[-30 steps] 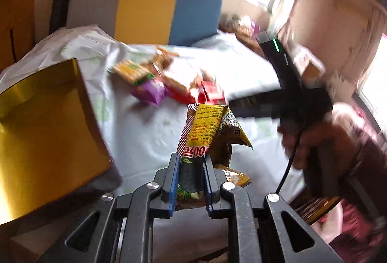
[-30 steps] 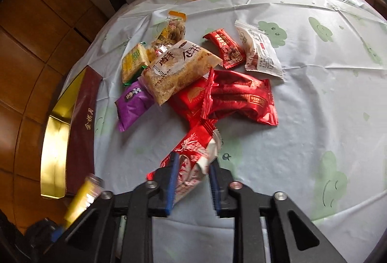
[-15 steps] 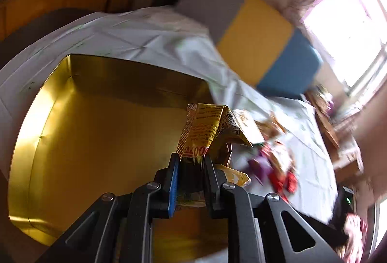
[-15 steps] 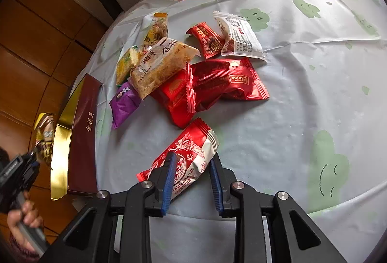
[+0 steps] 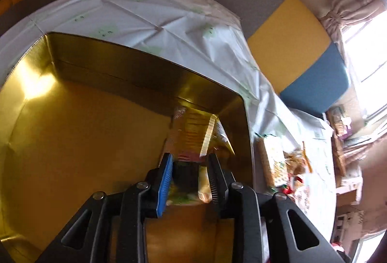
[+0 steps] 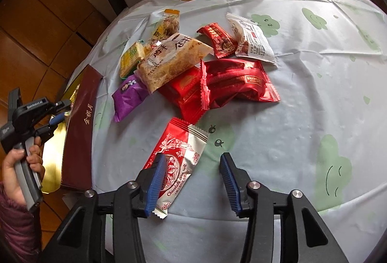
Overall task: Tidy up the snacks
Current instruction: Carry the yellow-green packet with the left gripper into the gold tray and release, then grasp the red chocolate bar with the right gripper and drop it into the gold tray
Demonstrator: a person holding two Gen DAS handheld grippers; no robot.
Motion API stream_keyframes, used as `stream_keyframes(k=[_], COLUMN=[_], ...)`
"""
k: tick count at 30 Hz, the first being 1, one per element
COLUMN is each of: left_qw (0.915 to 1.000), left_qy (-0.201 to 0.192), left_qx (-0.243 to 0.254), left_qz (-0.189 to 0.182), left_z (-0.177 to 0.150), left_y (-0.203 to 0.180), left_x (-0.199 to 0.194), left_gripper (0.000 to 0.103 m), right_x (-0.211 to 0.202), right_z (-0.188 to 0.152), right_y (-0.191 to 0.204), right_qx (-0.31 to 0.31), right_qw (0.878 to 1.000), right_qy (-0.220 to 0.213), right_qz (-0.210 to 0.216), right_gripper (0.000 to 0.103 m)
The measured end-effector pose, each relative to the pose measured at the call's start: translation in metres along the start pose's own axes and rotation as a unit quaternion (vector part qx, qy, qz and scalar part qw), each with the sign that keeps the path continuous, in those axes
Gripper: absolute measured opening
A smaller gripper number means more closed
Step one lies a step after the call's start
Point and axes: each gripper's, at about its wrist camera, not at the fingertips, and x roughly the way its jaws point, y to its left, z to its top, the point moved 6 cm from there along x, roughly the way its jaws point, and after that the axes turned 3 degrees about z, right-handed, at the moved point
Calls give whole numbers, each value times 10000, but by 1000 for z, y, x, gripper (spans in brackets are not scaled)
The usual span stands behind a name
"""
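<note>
We find the left tongs [image 5: 189,180] just parting, the yellow snack packet [image 5: 193,134] loose between them over the gold box [image 5: 72,132] (deposit step), and the right tongs [image 6: 193,180] just spread around the chocolate-roll packet [image 6: 176,156] on the tabletop [image 6: 302,98], which next needs regripping.

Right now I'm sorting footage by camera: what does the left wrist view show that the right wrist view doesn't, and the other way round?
Left wrist only: the gold box's inside, and a yellow packet between the left gripper's just-opening fingers, over the box.

Right wrist only: the right gripper, its jaws just opened, a chocolate roll pack lying on the cloth by its left finger, and the person's hand.

Both: the box, the white tablecloth, the snack pile, the chair.
</note>
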Motion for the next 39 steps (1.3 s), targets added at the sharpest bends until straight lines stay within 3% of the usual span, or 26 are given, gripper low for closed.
stream_keyframes(k=[11, 22, 26, 29, 33, 39], left_qw=[9951, 9888, 9881, 9866, 9832, 9846], left_qy=[-556, -601, -585, -632, -735, -670], left_qx=[764, 1292, 1348, 1428, 1571, 1426], left_qz=[295, 442, 452, 460, 570, 760], left_z=[-39, -87, -95, -100, -105, -109], left_y=[-7, -10, -10, -10, -11, 6], left_x=[-50, -74, -79, -84, -88, -87], left_gripper=[30, 30, 30, 30, 30, 30], right_x=[8, 13, 18, 22, 22, 23], right_z=[-5, -17, -20, -19, -22, -23], right_y=[19, 46, 54, 56, 56, 55], right_qx=[-403, -939, -1227, -1481, -1662, -1714], right_qw=[9989, 9949, 9905, 9838, 9814, 9814], right_qy=[41, 86, 64, -24, -15, -33], right_qz=[-256, -346, -616, -1008, -963, -869], right_gripper=[71, 72, 61, 38, 38, 39])
